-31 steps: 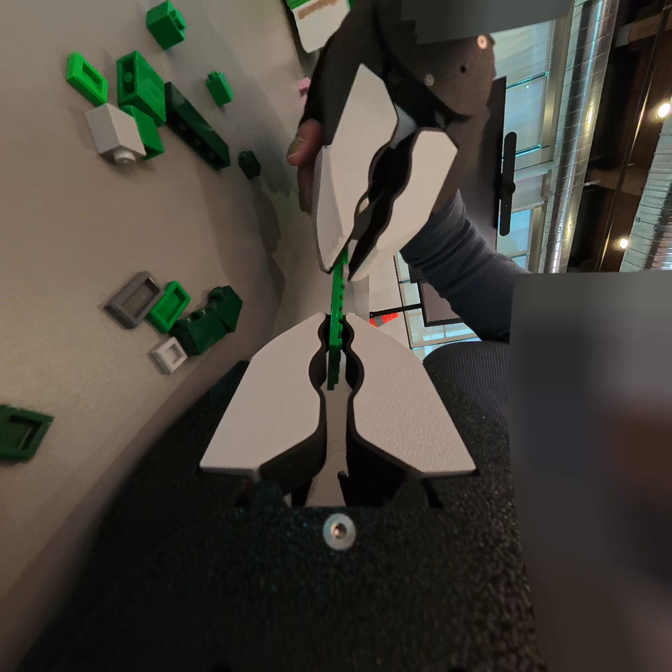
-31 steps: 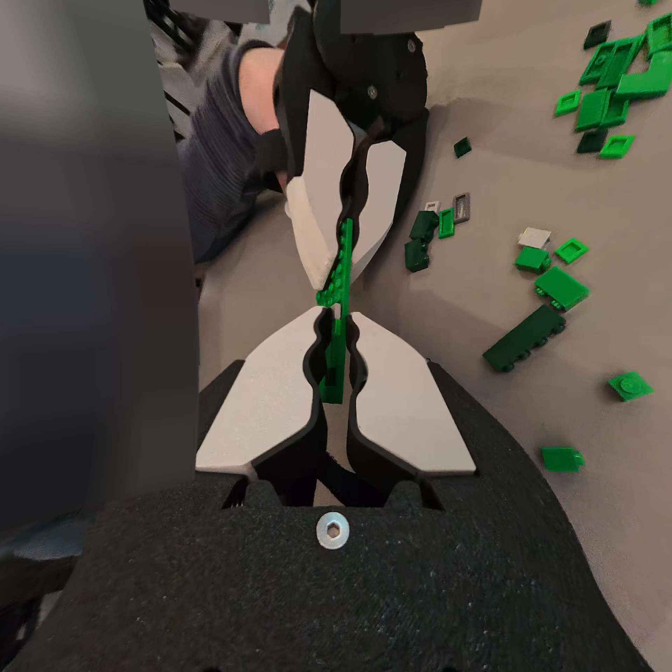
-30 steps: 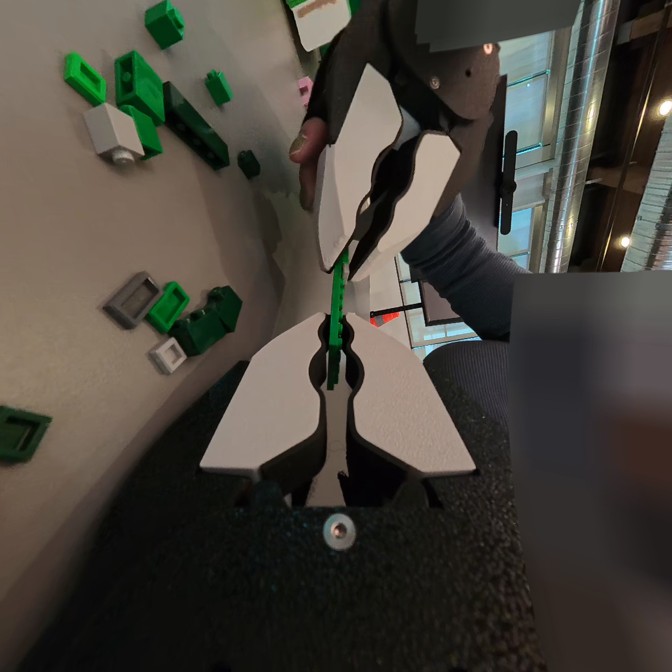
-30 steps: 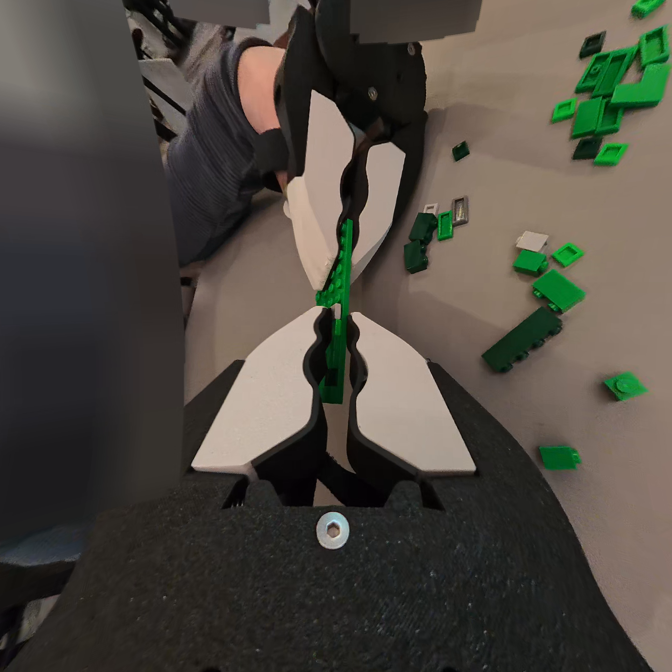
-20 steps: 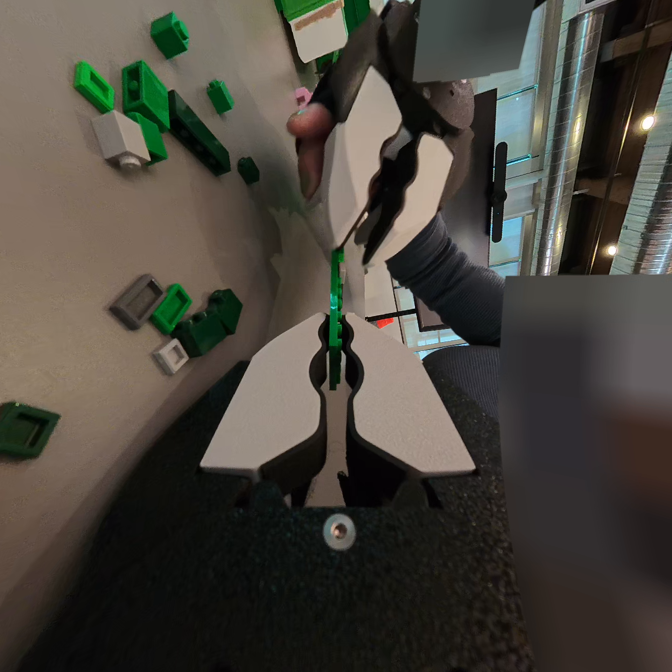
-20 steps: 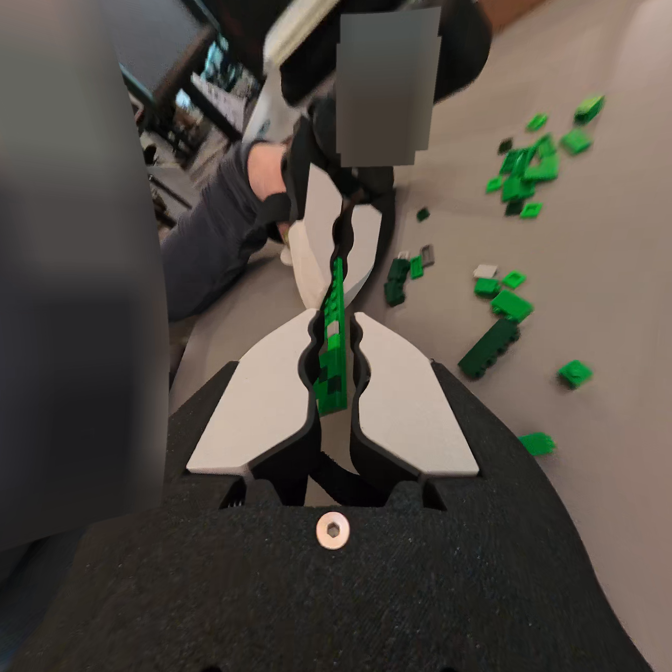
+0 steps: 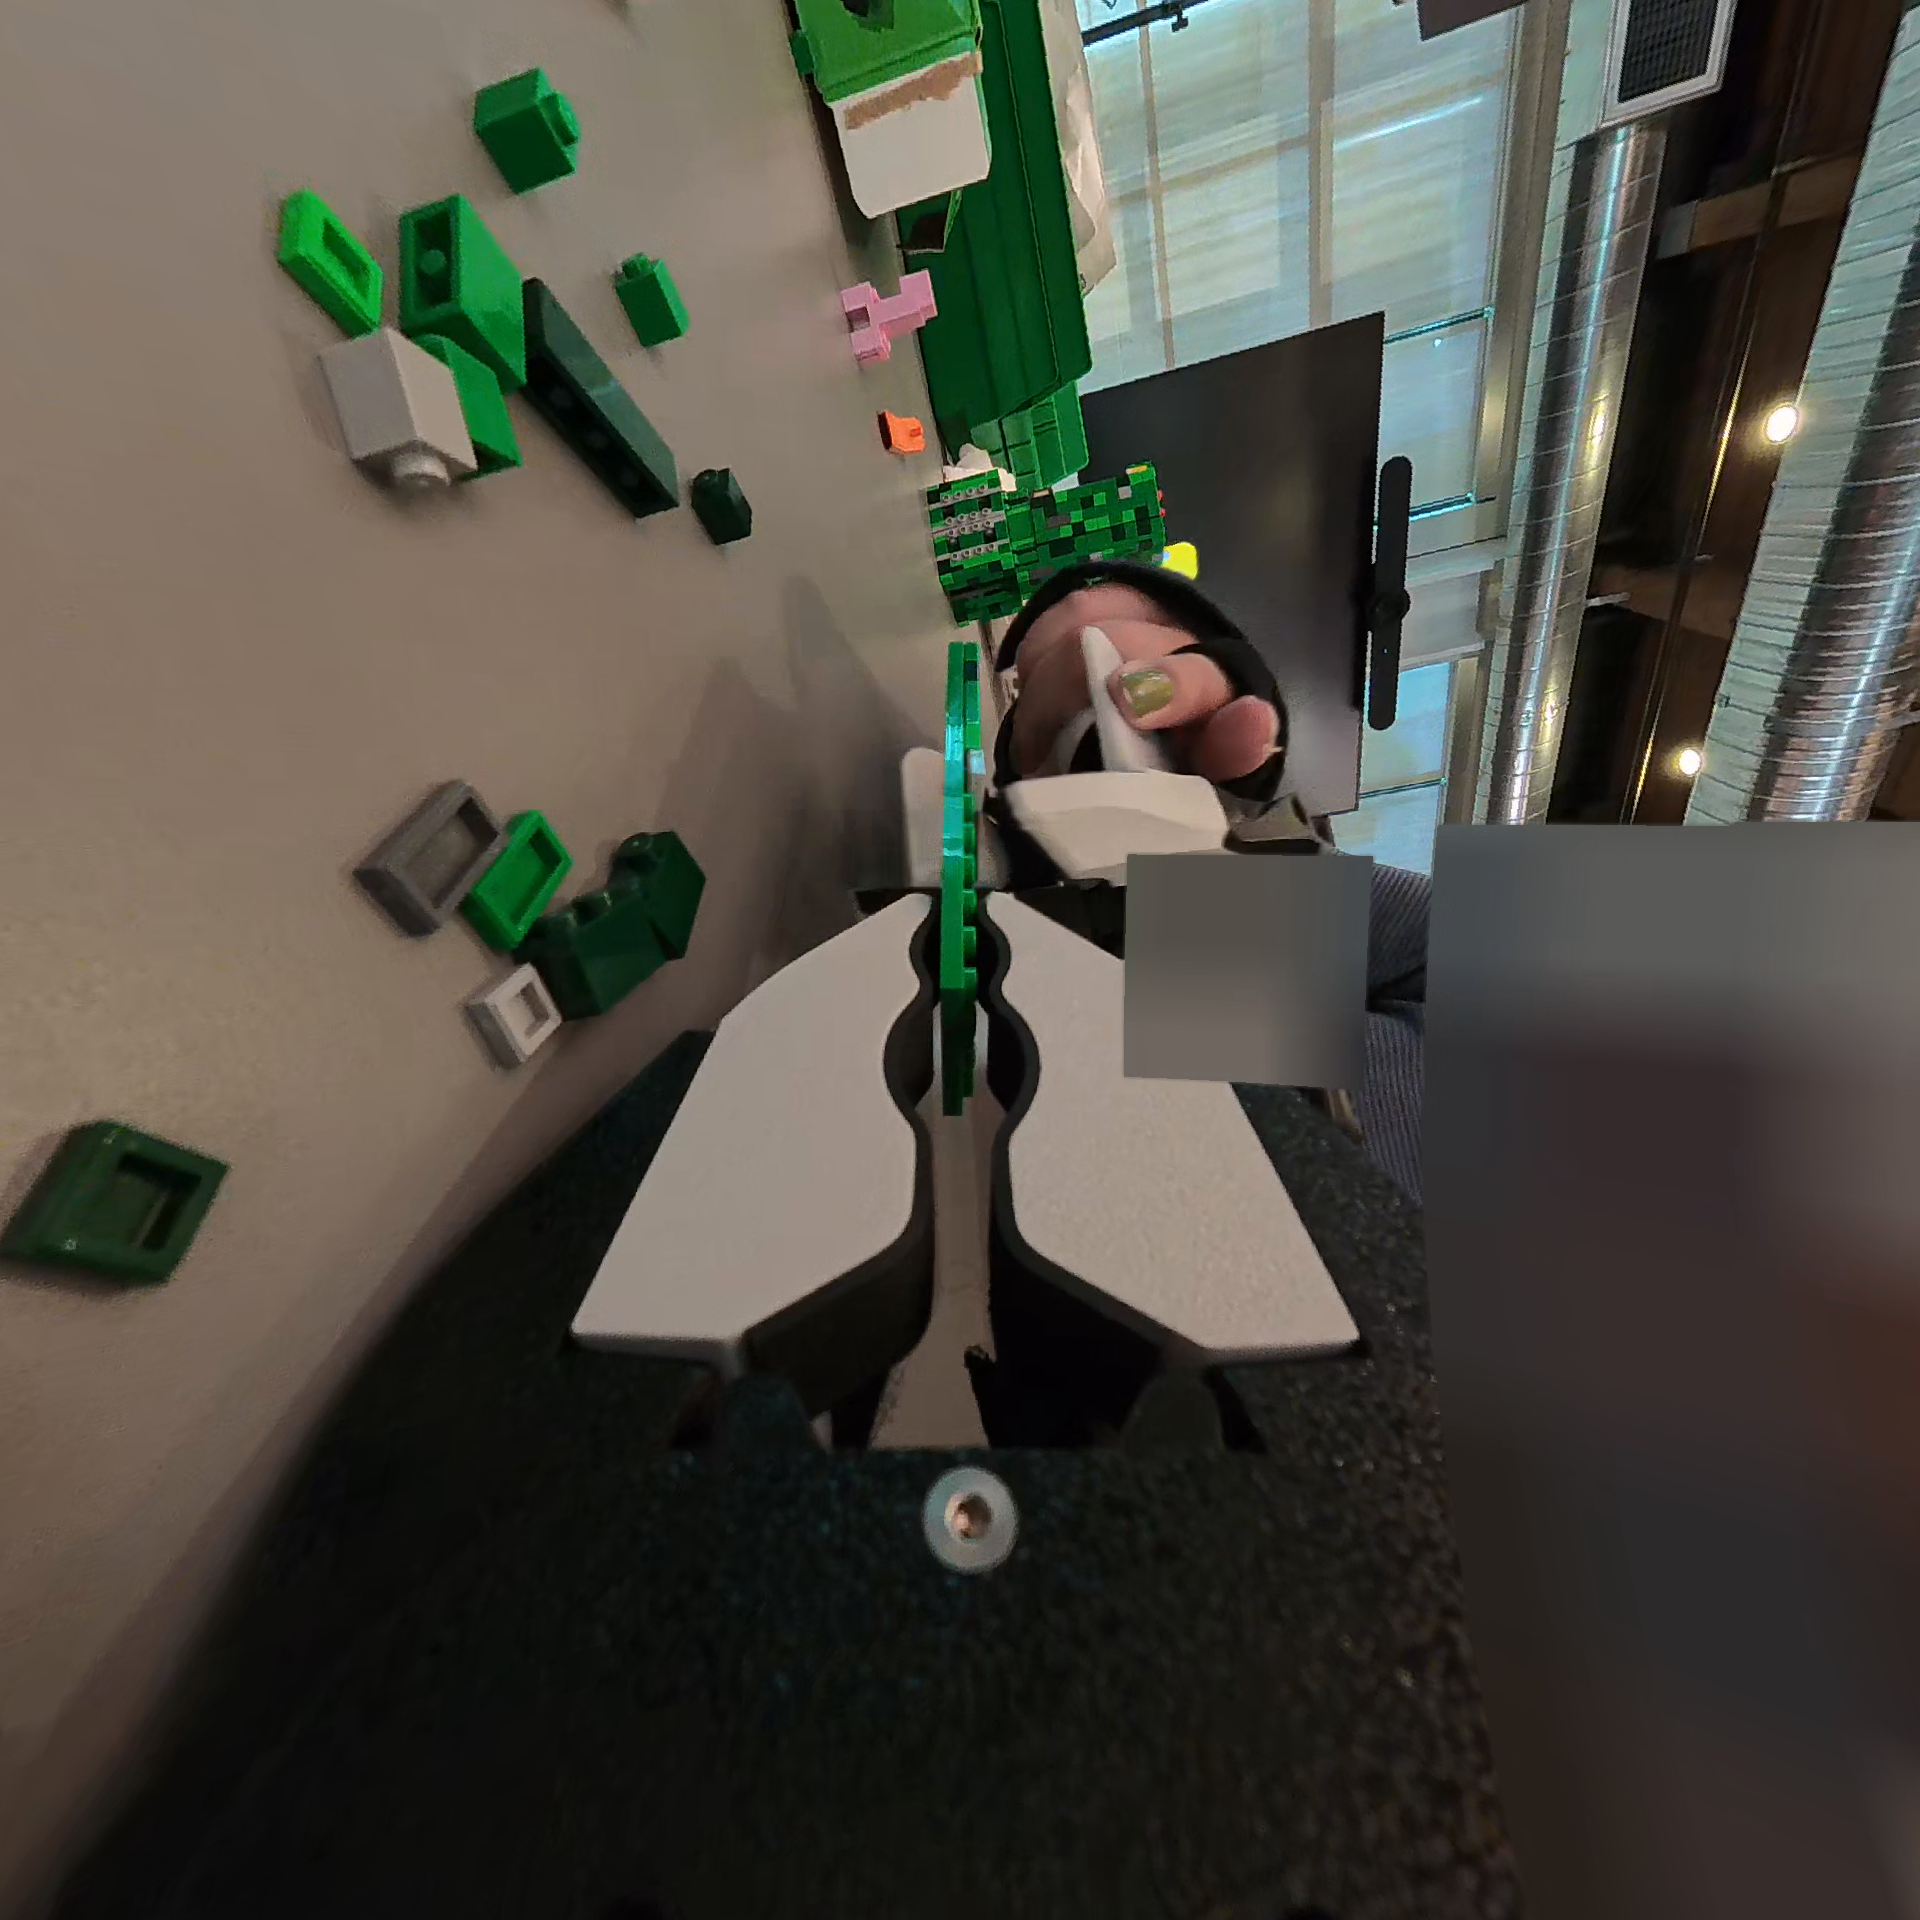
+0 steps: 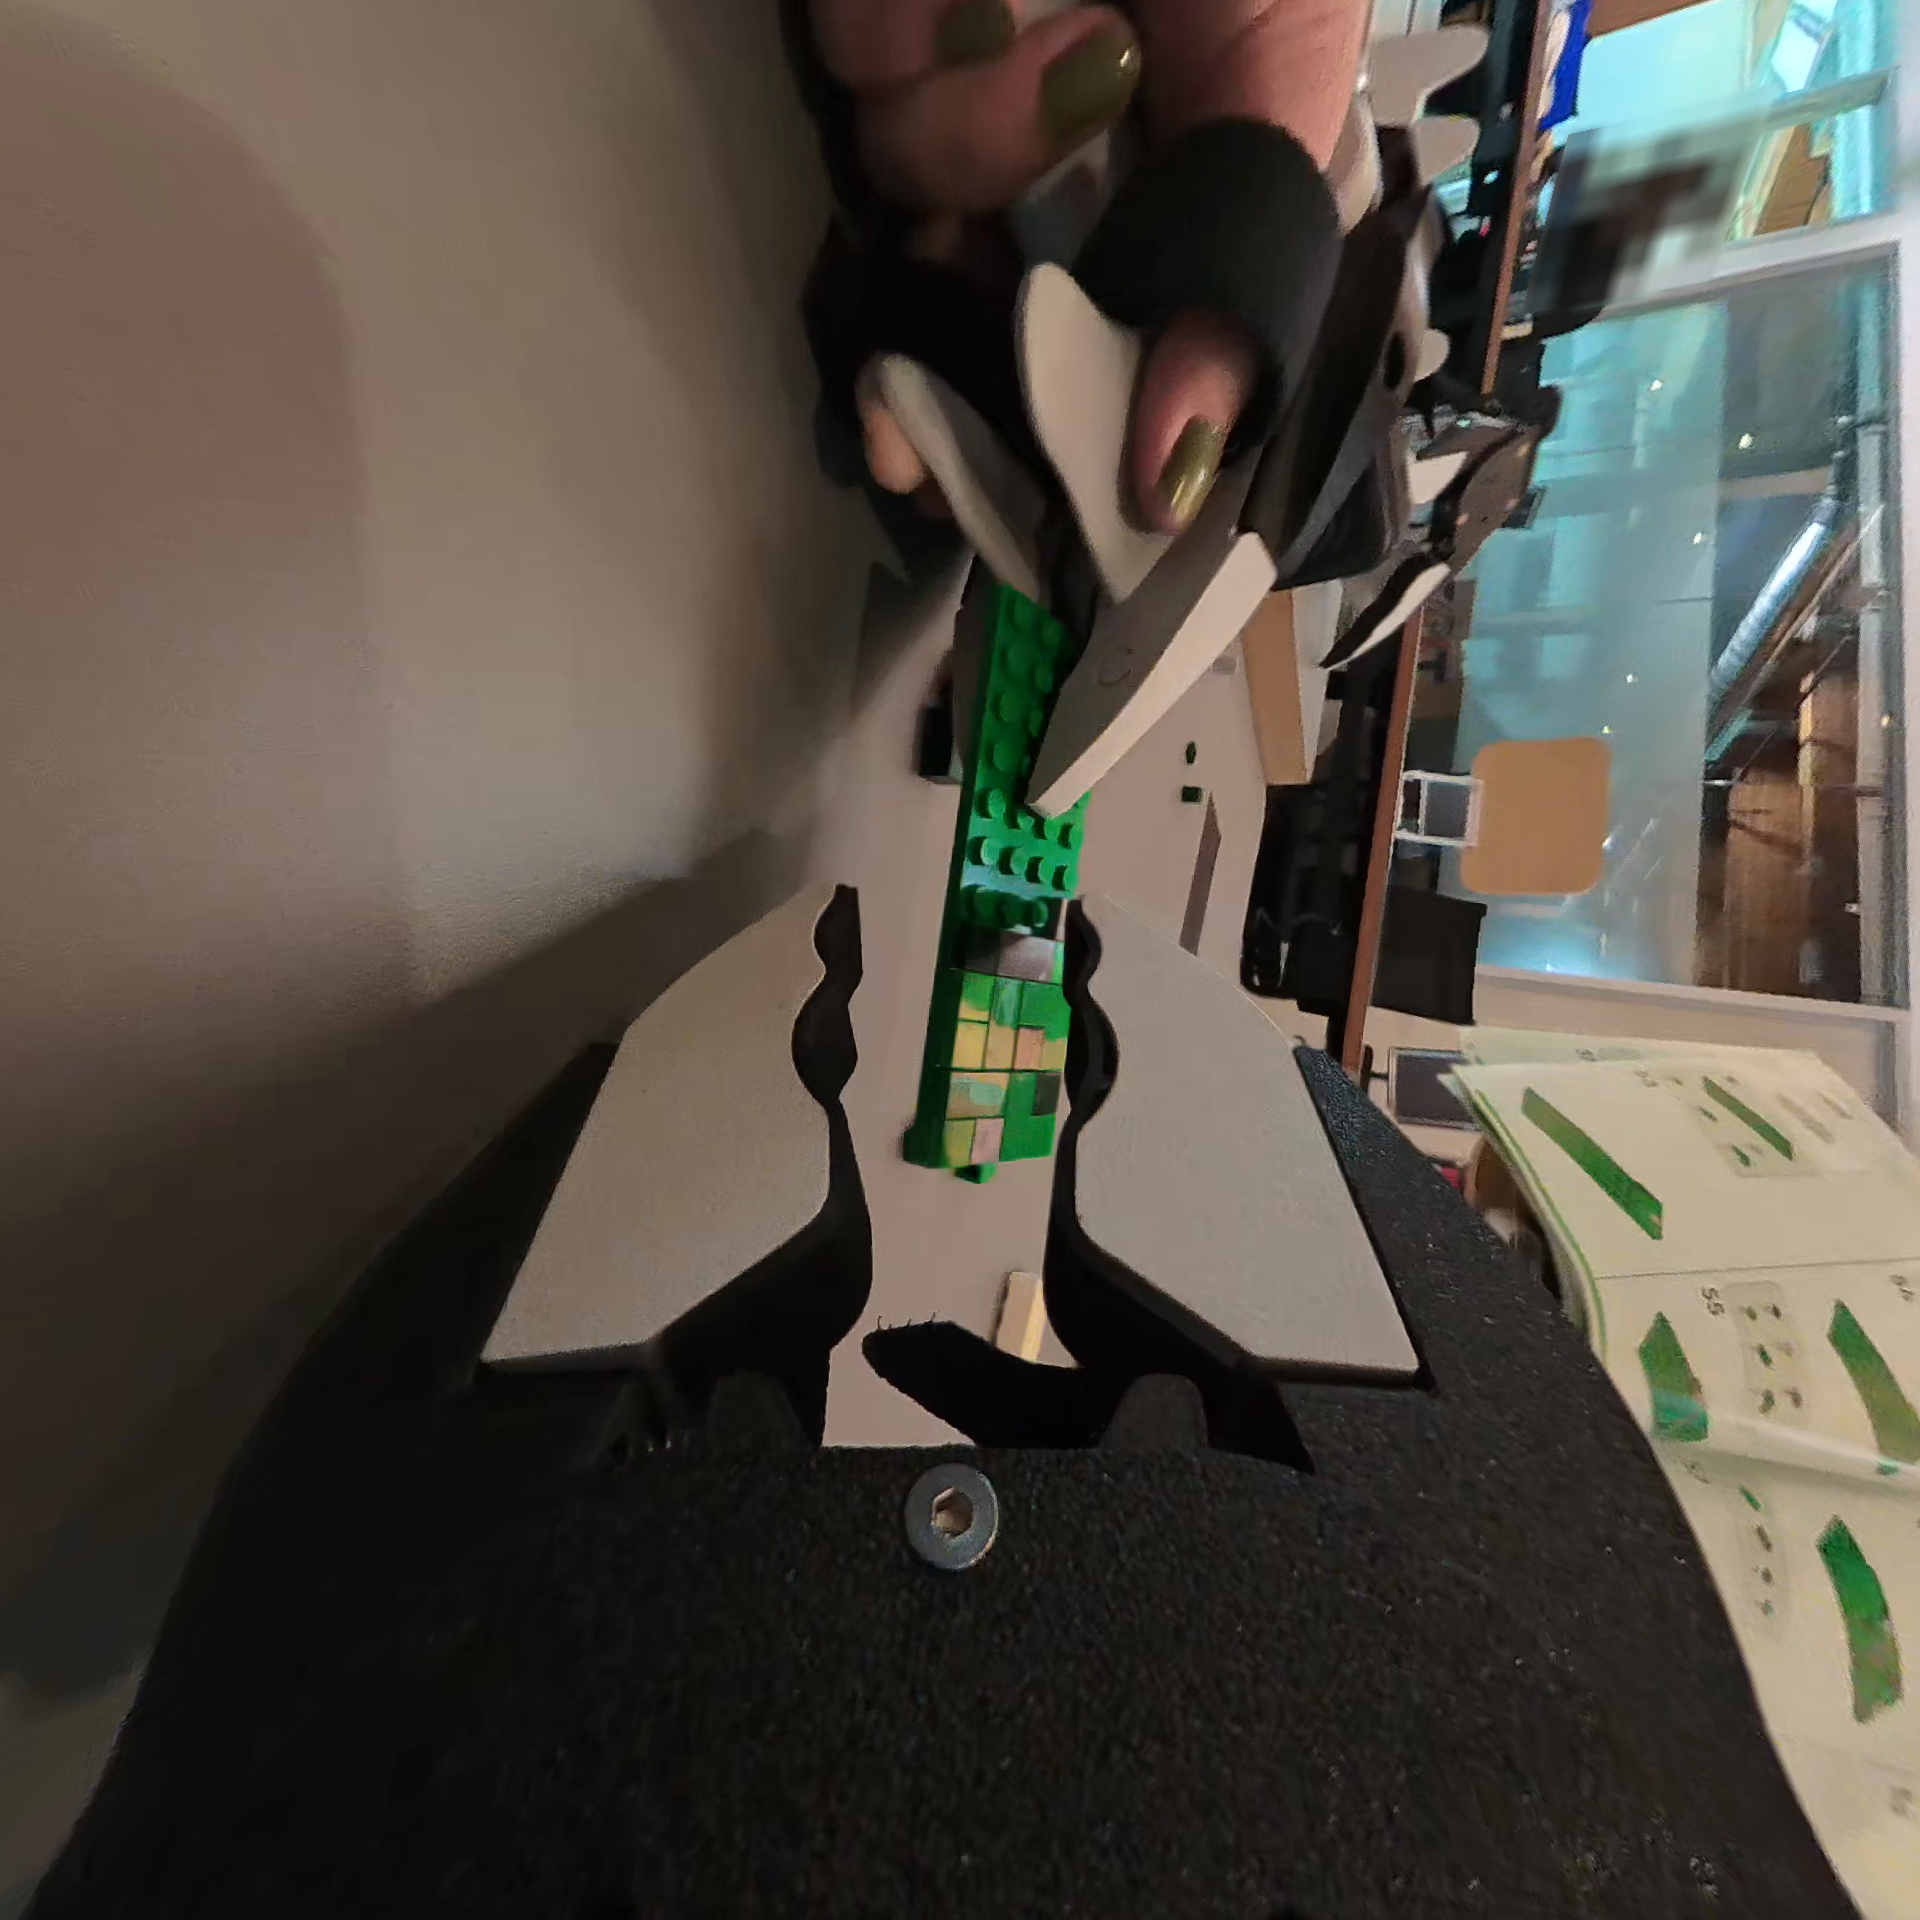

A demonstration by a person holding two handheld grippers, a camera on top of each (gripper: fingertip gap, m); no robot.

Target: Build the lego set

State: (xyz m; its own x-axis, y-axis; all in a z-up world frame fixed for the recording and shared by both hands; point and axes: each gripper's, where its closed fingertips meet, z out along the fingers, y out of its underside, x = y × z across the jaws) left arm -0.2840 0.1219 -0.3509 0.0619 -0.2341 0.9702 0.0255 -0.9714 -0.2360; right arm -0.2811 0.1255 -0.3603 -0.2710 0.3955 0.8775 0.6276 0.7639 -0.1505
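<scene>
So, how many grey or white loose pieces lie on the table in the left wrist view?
3: a light grey brick beside the upper green cluster, a dark grey frame piece lower down, a small white frame piece just below it. Others may be hidden.

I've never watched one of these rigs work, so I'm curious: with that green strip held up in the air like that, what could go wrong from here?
1. Only the left gripper clamps the green Lego plate assembly; the right gripper has its jaws apart around it, so the long piece might pivot or slip.
2. If it drops, it could land among the loose green bricks on the table and scatter them.
3. A tight squeeze might pop the stacked plates apart.
</scene>
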